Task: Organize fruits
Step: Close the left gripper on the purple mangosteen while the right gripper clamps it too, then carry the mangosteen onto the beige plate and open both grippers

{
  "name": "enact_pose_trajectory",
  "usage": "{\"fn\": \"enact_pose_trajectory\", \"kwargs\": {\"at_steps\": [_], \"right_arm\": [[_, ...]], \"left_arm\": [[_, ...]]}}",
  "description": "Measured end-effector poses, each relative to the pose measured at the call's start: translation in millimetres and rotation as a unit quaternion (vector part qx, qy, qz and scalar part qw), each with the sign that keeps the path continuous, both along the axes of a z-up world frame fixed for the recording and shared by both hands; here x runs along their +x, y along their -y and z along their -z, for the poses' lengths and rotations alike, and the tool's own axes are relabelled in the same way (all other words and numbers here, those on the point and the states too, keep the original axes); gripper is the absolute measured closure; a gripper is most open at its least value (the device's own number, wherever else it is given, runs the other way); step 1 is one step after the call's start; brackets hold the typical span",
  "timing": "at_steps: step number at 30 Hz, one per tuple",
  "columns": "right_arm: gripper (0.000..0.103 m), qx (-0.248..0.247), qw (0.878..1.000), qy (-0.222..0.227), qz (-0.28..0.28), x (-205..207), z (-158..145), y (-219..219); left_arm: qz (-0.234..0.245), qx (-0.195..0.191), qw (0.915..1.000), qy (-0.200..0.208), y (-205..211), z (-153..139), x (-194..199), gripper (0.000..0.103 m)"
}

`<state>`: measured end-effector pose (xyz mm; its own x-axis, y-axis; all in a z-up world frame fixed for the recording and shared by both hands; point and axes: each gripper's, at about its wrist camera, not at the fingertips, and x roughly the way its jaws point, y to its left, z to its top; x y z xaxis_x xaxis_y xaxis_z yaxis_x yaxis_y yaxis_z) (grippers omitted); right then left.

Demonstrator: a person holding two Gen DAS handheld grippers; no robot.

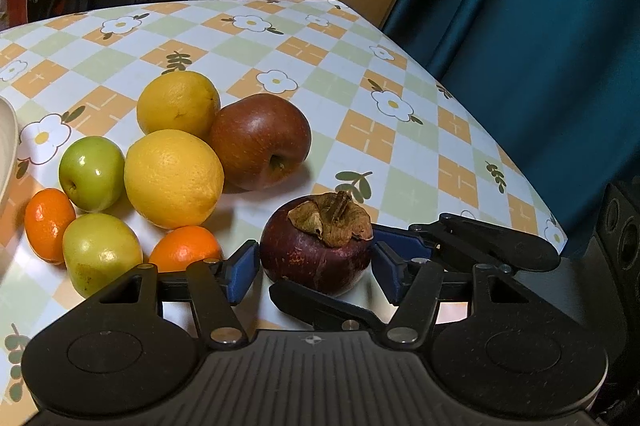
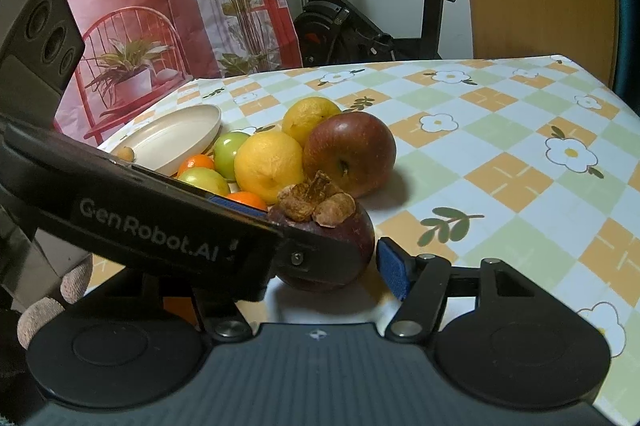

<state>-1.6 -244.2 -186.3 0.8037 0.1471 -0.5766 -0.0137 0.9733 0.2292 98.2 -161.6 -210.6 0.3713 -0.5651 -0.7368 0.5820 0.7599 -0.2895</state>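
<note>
Checked cloth with white flowers covers the table (image 1: 360,73), teal curtain behind. Through my left wrist camera, my left gripper (image 1: 316,266) brackets the mangosteen (image 1: 316,250): both blue pads sit just beside its skin, and I cannot tell whether they truly press, so I call my jaws half-spread around it, not gripping. My right gripper's (image 1: 400,258) fingers crowd in from the right and underneath. If I squeeze now, our fingers may clash and the round fruit could squirt forward into the oranges (image 1: 174,177) and apple (image 1: 260,141).

From my right wrist camera, an exercise bike (image 2: 360,17) stands beyond the table. My right pad (image 2: 394,272) stands just off the mangosteen; my other finger hides behind the left gripper's body, so the grip is uncertain. A cream plate (image 2: 176,137) waits behind the pile. Lifting together unevenly could roll the fruit off the near edge.
</note>
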Motion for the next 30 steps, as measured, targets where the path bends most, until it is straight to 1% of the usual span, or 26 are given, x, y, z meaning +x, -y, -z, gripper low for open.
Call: {"fn": "enact_pose_trajectory", "kwargs": {"at_steps": [4,10,15,22,30], "right_arm": [[0.039,-0.001,1.0,0.0,-0.001,-1,-1,-1],[0.039,-0.007,1.0,0.011,0.0,-2,-8,-3],[0.039,-0.011,1.0,0.013,0.0,2,-20,-7],[0.039,-0.022,1.0,0.012,-0.01,20,-43,-20],[0.039,-0.026,0.999,0.017,-0.045,60,-68,-48]], "left_arm": [[-0.001,0.0,1.0,0.005,-1,-2,-2,0.039],[0.002,-0.003,0.9996,0.027,-5,-13,-7,0.039],[-0.007,-0.018,0.9993,0.032,-16,-23,-5,0.039],[-0.031,-0.047,0.9978,0.036,-41,-44,4,0.039],[-0.076,-0.071,0.9936,0.043,-92,-66,24,0.039]]}}
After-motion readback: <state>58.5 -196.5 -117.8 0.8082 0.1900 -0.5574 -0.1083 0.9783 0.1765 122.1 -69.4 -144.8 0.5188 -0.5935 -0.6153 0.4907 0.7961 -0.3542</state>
